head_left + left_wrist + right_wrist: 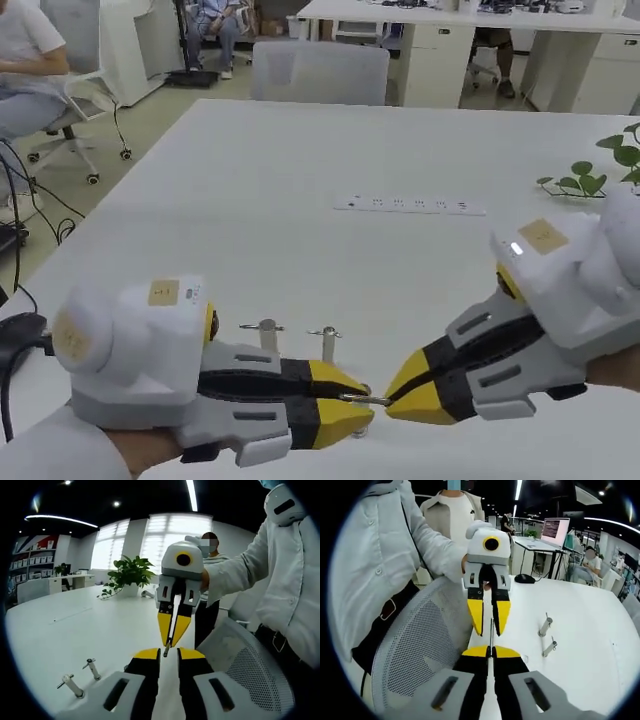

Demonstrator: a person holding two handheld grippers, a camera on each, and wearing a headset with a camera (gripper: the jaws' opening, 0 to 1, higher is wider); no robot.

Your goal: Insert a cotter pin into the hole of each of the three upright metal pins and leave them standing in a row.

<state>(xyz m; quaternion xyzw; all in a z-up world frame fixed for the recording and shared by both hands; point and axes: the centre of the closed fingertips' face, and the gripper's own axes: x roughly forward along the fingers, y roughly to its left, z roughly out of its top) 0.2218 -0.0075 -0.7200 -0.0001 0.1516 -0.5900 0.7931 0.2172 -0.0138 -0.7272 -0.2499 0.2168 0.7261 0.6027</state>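
Left gripper [170, 656] and right gripper [491, 652] meet tip to tip low in the head view, over the near edge of a broad white table [300, 200]. The right one's yellow fingers are pressed together on a thin cotter pin [491, 632], which sticks straight out toward the other gripper. The left one's fingers stand a little apart, and the pin's free end lies in the gap between their tips; I cannot tell whether they touch it. A grey mesh chair [420, 645] sits below the grippers at the table's edge, with a person in a white shirt beside it. A leafy plant [129, 572] stands farther along the table, and a white power strip [410, 206] lies near the middle. Each gripper body carries a tan sticker [163, 293], its writing too small to read. Two metal pins [267, 336] [328, 344] stand upright side by side just beyond the left gripper, each with a thin crosspiece through its top.
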